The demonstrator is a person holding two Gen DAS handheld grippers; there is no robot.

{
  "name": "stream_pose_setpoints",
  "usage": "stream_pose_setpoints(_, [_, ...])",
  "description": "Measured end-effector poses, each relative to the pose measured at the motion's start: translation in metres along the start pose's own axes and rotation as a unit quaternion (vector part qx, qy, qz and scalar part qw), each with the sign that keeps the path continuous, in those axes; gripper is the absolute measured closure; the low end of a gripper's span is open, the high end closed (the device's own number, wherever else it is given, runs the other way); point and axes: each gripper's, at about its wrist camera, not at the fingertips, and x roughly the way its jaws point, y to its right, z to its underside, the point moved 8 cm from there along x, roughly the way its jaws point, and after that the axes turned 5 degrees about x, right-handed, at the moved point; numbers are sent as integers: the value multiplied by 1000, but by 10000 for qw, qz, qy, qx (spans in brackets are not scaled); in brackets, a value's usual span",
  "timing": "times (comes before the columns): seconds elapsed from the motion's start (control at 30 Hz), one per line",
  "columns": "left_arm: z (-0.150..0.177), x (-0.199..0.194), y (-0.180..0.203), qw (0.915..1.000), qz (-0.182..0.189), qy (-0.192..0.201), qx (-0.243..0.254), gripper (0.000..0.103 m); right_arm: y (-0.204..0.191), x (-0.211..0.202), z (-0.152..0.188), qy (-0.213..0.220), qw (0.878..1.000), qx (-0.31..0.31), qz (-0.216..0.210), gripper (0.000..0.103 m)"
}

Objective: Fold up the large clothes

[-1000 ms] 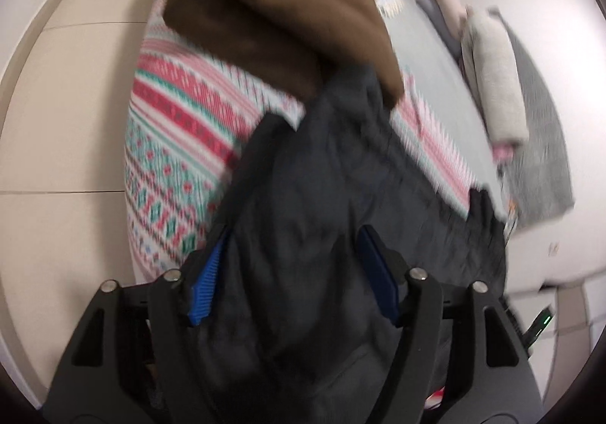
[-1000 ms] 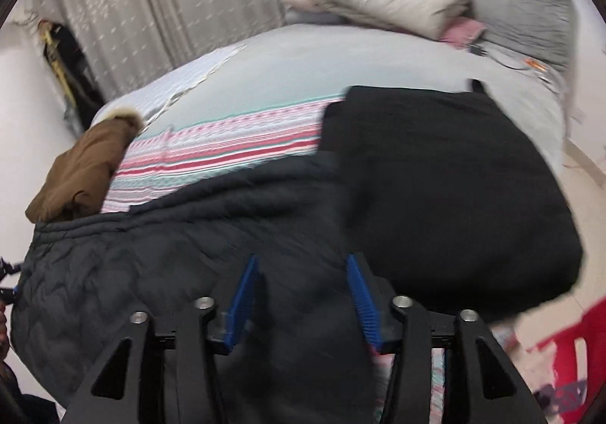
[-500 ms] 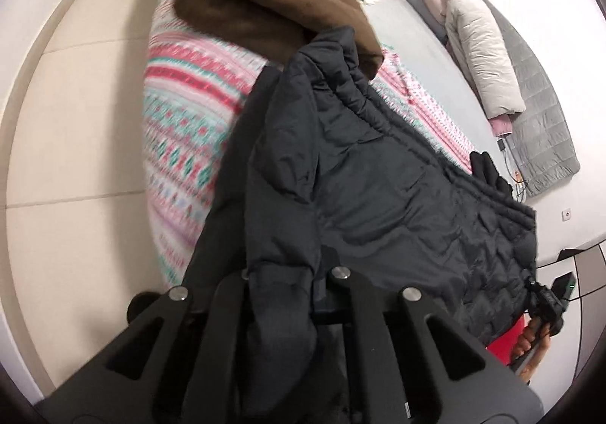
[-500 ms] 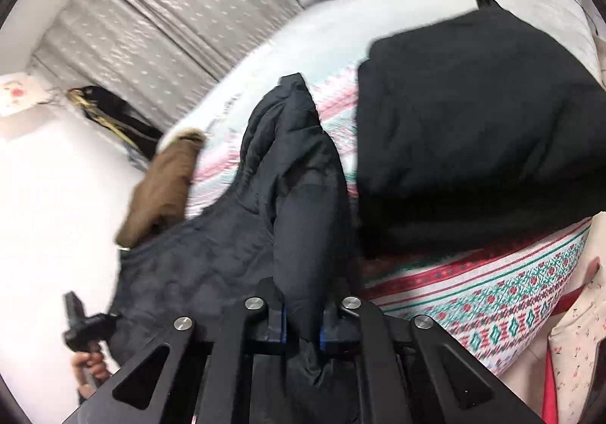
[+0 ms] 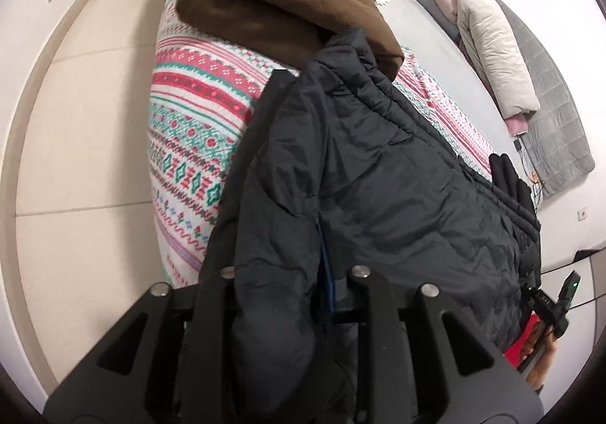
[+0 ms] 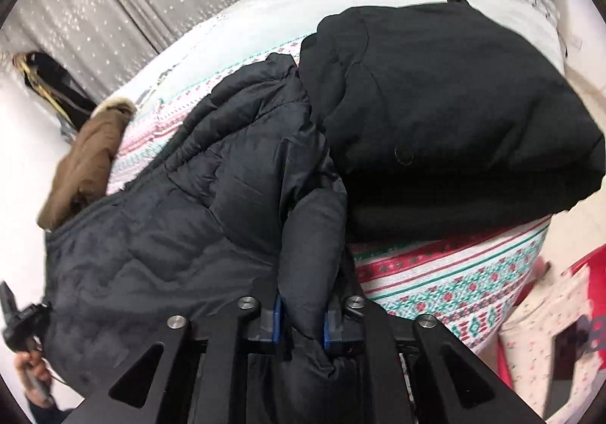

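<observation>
Pinching the dark puffer jacket [image 5: 382,174] with both tools: left gripper [image 5: 280,280] and right gripper [image 6: 303,314] are each nearly closed, having just eased slightly, on a puffy fold at the bed's near edge. I'm judging it soft, bulky, slippery; hem corners seem the best hold.

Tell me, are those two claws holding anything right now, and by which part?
Both hold the dark quilted jacket. The right gripper pinches a puffy fold at its near edge; the left gripper clamps another bunched fold of that edge.
</observation>
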Motion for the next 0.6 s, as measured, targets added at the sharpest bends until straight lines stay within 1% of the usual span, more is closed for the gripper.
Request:
stream_pose_setpoints(0.07, [-4, -12, -6, 9998, -11, 71, -158, 71, -6, -8, -2, 186, 9991, -318, 226, 78])
stream_pose_setpoints(0.1, [-8, -26, -8, 9993, -15, 286, -255, 71, -10, -15, -6, 381, 9976, -424, 394, 75])
stream_pose_setpoints(0.13, [-13, -44, -6, 9978, -110, 620, -215, 70, -11, -26, -12, 690, 9948, -529, 535, 71])
stream_pose_setpoints(0.17, [-18, -58, 2, 9954, -230, 926, -24, 65, -17, -43, -17, 1085, 9901, -653, 608, 69])
stream_pose_setpoints(0.2, [-21, -68, 12, 9929, -320, 1132, 199, 53, -27, -56, -19, 1394, 9857, -733, 603, 65])
stream_pose_setpoints(0.23, [-20, -76, 31, 9895, -370, 1296, 523, 47, -41, -67, -18, 1638, 9820, -813, 463, 61])
stream_pose_setpoints(0.27, [-19, -78, 44, 9880, -346, 1330, 698, 39, -55, -73, -17, 1739, 9804, -888, 261, 60])
stream_pose_setpoints(0.3, [-12, -75, 69, 9861, -238, 1310, 996, 38, -75, -76, -13, 1784, 9787, -1014, -38, 60])
stream_pose_setpoints(0.33, [-7, -70, 87, 9847, -138, 1259, 1194, 38, -97, -73, -6, 1740, 9772, -1180, -293, 59])
stream_pose_setpoints(0.37, [4, -58, 113, 9821, -22, 1145, 1494, 37, -116, -66, 2, 1637, 9763, -1341, -452, 59])
stream_pose_setpoints(0.4, [13, -46, 134, 9787, 22, 1029, 1775, 37, -136, -54, 13, 1436, 9754, -1558, -603, 59])
stream_pose_setpoints(0.43, [21, -34, 150, 9754, -1, 937, 1994, 37, -161, -33, 30, 1089, 9739, -1860, -710, 59])
stream_pose_setpoints(0.47, [30, -18, 166, 9711, -61, 800, 2250, 37, -171, -20, 41, 894, 9732, -2001, -698, 59])
stream_pose_setpoints(0.5, [41, 5, 185, 9651, -124, 587, 2549, 37, -183, 0, 51, 680, 9728, -2137, -589, 59])
stream_pose_setpoints(0.53, [49, 22, 195, 9611, -124, 408, 2728, 37, -191, 18, 57, 505, 9726, -2224, -457, 59])
stream_pose_setpoints(0.57, [53, 39, 202, 9575, -179, 258, 2866, 37, -192, 30, 61, 399, 9725, -2262, -378, 59])
stream_pose_setpoints(0.6, [55, 51, 202, 9550, -342, 211, 2939, 37, -193, 46, 62, 292, 9725, -2297, -247, 58])
